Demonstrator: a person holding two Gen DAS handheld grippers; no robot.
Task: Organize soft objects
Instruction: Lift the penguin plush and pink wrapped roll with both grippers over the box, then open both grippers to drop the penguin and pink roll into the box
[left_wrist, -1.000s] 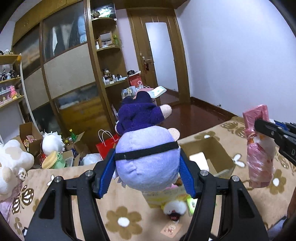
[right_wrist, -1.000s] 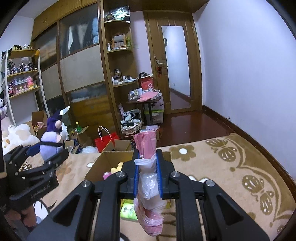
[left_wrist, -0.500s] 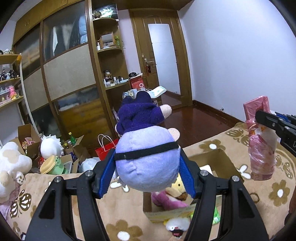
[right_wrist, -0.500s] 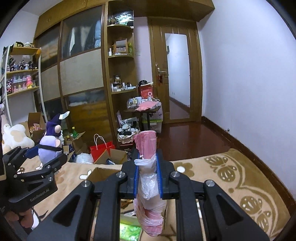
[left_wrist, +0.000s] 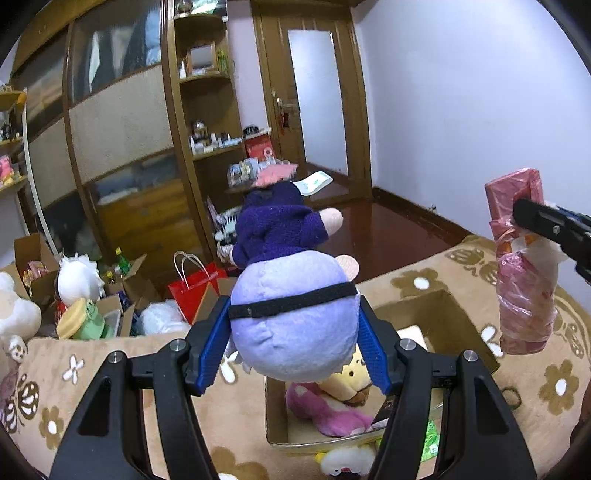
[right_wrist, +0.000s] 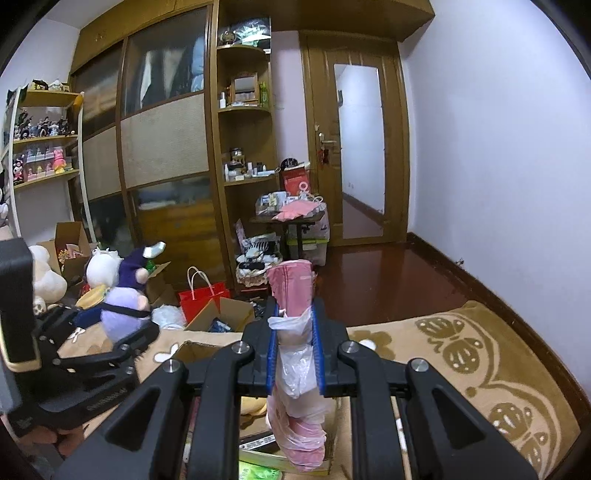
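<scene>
My left gripper (left_wrist: 293, 345) is shut on a purple plush toy (left_wrist: 291, 295) with a lilac body, a black band and a dark purple hood. It hangs above an open cardboard box (left_wrist: 436, 310) on a brown flowered blanket (left_wrist: 92, 373). Inside the box lie a pink plush (left_wrist: 325, 410) and a yellow plush (left_wrist: 351, 380). My right gripper (right_wrist: 295, 354) is shut on a pink soft bundle in a plastic bag (right_wrist: 295, 369), held over the same box (right_wrist: 192, 349). In the left wrist view that bundle (left_wrist: 524, 280) hangs at the right; the purple plush (right_wrist: 125, 299) shows at the left of the right wrist view.
A white plush (left_wrist: 343, 461) lies in front of the box. Beyond the blanket's edge stand a red paper bag (left_wrist: 195, 288), cardboard boxes with toys (left_wrist: 77, 291) and a wooden wardrobe with shelves (right_wrist: 170, 147). A small cluttered table (right_wrist: 288, 218) stands by the door (right_wrist: 358, 147).
Both grippers have moved forward over the blanket, and the open box with its plushes has slid under them into fuller view. Both grips stay as they were.
</scene>
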